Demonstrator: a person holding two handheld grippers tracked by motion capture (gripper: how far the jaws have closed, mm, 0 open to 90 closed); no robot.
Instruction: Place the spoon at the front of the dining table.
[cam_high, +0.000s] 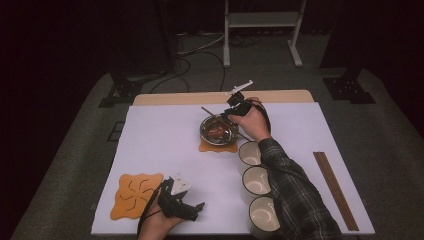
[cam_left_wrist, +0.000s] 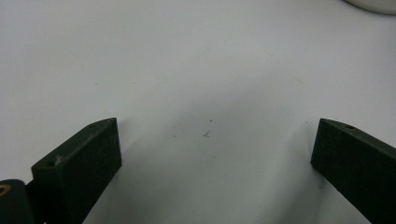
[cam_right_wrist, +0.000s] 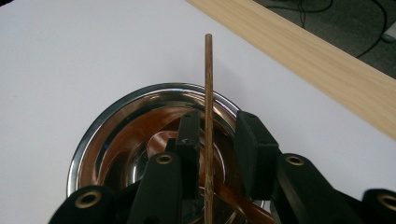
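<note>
I am holding my right gripper (cam_right_wrist: 212, 140) jaws apart around a chopstick (cam_right_wrist: 208, 93) over the bowl (cam_right_wrist: 107, 126). Left gripper (cam_left_wrist: 212, 154) jaws are standing wide, empty. The loose chopstick may be rolling off the rim

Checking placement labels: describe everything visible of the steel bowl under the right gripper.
The round shiny steel bowl sits upright on an orange mat on the white table cover, beyond three white cups. Its polished inside mirrors orange-brown. A thin brown wooden chopstick lies across it, the far end past the rim. The right gripper hangs over the bowl, jaws either side of the stick with a gap showing.
</note>
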